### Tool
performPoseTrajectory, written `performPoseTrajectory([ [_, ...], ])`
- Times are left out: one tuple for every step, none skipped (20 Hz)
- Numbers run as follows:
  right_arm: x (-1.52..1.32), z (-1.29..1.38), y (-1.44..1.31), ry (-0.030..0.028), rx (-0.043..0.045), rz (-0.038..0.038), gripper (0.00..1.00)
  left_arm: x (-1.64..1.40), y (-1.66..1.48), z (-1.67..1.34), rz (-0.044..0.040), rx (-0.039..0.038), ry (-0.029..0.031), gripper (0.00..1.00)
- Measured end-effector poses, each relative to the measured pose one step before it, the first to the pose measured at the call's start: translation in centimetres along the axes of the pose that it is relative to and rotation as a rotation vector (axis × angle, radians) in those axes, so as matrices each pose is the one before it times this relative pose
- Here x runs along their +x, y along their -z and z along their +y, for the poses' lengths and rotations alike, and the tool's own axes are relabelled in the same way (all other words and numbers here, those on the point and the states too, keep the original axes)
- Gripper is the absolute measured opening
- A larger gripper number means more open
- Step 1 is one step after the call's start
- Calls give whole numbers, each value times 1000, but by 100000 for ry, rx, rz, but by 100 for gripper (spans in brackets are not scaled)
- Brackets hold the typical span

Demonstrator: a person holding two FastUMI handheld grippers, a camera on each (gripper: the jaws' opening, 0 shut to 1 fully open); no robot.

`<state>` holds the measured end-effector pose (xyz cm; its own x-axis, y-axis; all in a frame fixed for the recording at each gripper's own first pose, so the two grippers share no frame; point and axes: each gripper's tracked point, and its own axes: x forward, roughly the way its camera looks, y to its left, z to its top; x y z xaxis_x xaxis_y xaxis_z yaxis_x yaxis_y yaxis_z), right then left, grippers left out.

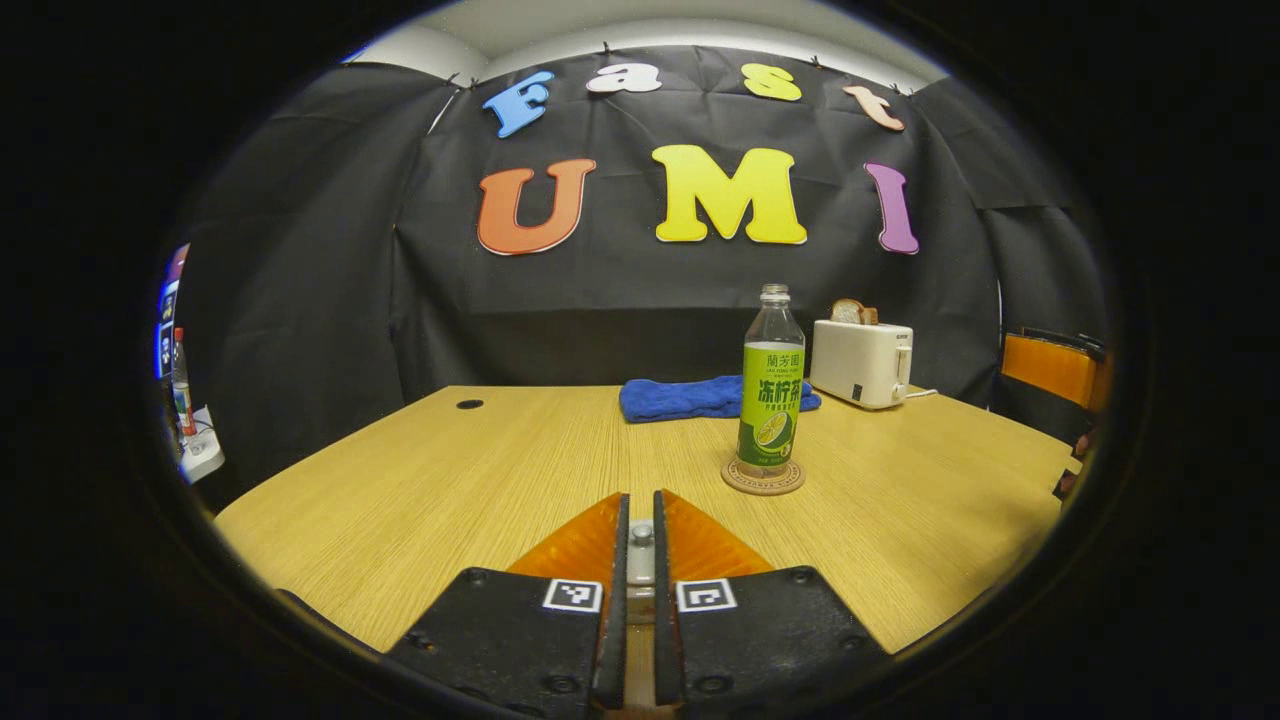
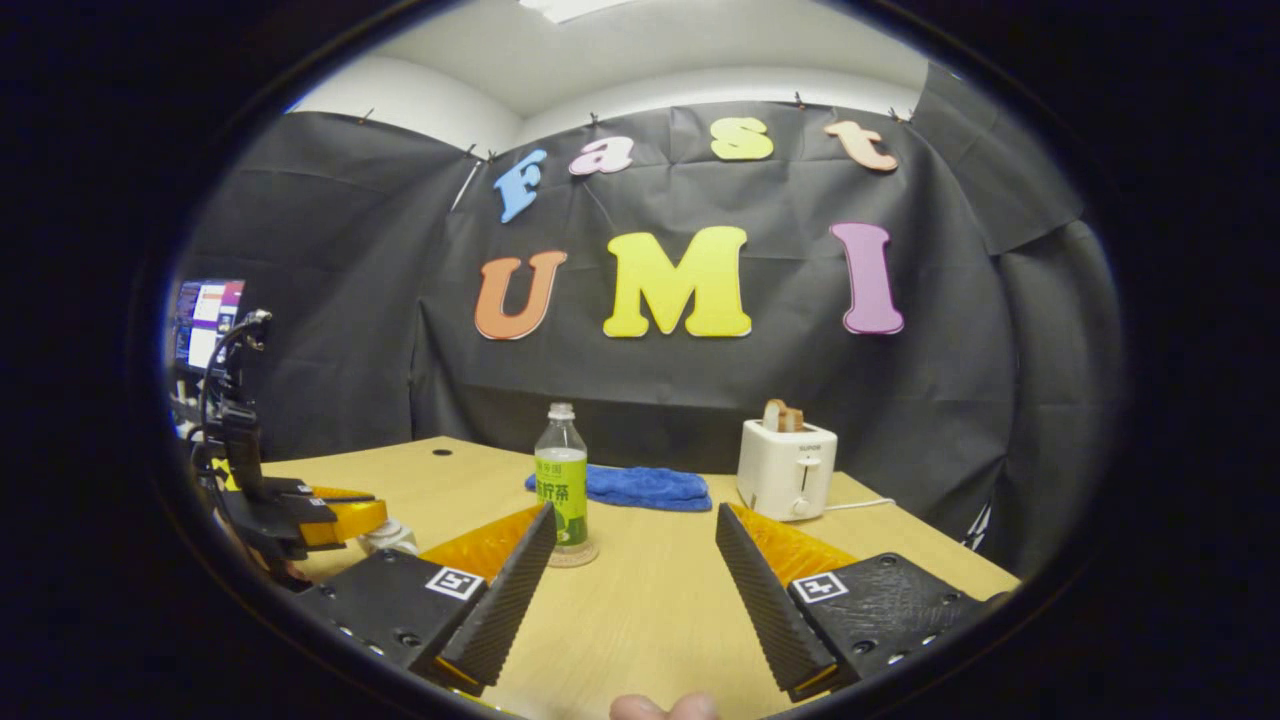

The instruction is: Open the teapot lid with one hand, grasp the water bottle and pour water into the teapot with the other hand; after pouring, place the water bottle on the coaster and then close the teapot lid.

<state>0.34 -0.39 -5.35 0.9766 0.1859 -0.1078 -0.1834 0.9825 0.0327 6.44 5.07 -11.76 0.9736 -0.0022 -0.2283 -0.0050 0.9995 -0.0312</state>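
The left hand-held gripper (image 1: 640,520) sits low over the tabletop (image 1: 420,490) in the left gripper view, its two fingers drawn together around a small metal knob (image 1: 641,535) that shows in the narrow slit between them; what the knob belongs to is hidden below. Ahead of the fingers and a little to the right, the water bottle (image 1: 771,385) stands upright on the round coaster (image 1: 763,477), cap off. Behind the bottle lies a blue cloth (image 1: 690,398), and to the bottle's right, farther back, a white toaster (image 1: 861,362) with a slice of bread in its slot.

In the right gripper view, the right hand-held gripper (image 2: 635,535) is raised above the tabletop (image 2: 650,610) with its fingers wide apart and holding nothing. The water bottle (image 2: 561,478) stands on the coaster (image 2: 575,556) just beyond the left finger. The blue cloth (image 2: 640,487) lies behind the bottle, the toaster (image 2: 787,468) to the bottle's right. Well left of the bottle, the left hand-held gripper (image 2: 345,512) is over the white top of the teapot (image 2: 390,538), mostly hidden.
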Motion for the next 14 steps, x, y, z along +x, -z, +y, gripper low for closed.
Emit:
performPoseTrajectory([
  [-121, -117, 98, 374, 422, 429, 96, -292, -275, 383, -597, 724, -2218, 25],
  [-84, -227, 73, 860, -92, 81, 96, -360, -729, 345, -1501, 175, -1774, 31],
  [-103, -272, -182, 829, 32, -649, 96, -546, -1231, -61, -2729, -222, -835, 53],
  [-183, -281, -287, 823, 462, -484, 96, -572, -1288, -46, -2512, -408, -985, 67],
  [-149, -289, -221, 959, 533, -751, 96, -703, -1209, -4, -2649, -523, -1163, 93],
  [-137, -508, -240, 1534, 468, -484, 96, -366, -1326, -161, -2318, -383, -335, 100],
  [-95, -604, -370, 2378, -121, -335, 96, -530, -1189, -691, -1949, -161, 632, 97],
  [-197, -503, -413, 1778, 272, -674, 96, -511, -1218, -527, -1847, 383, 431, 97],
  [-263, -235, -465, 840, 722, -513, 96, -379, -988, -232, -1434, 342, -376, 97],
  [-337, -98, -333, 307, 598, -699, 96, -417, -721, -322, -841, -392, -865, 97],
  [-393, -158, -410, 379, 136, -815, 95, -470, -494, -571, -121, -1162, 325, 97],
  [-433, -150, -288, 531, -388, -1189, 95, -436, -462, -769, -1024, -1523, 1011, 96],
  [-345, -190, -193, 485, -737, -898, 96, -482, -316, -510, -1073, -573, 379, 96],
  [-488, -182, -75, 574, -808, -866, 96, -337, 68, -212, -231, 630, -588, 97],
])
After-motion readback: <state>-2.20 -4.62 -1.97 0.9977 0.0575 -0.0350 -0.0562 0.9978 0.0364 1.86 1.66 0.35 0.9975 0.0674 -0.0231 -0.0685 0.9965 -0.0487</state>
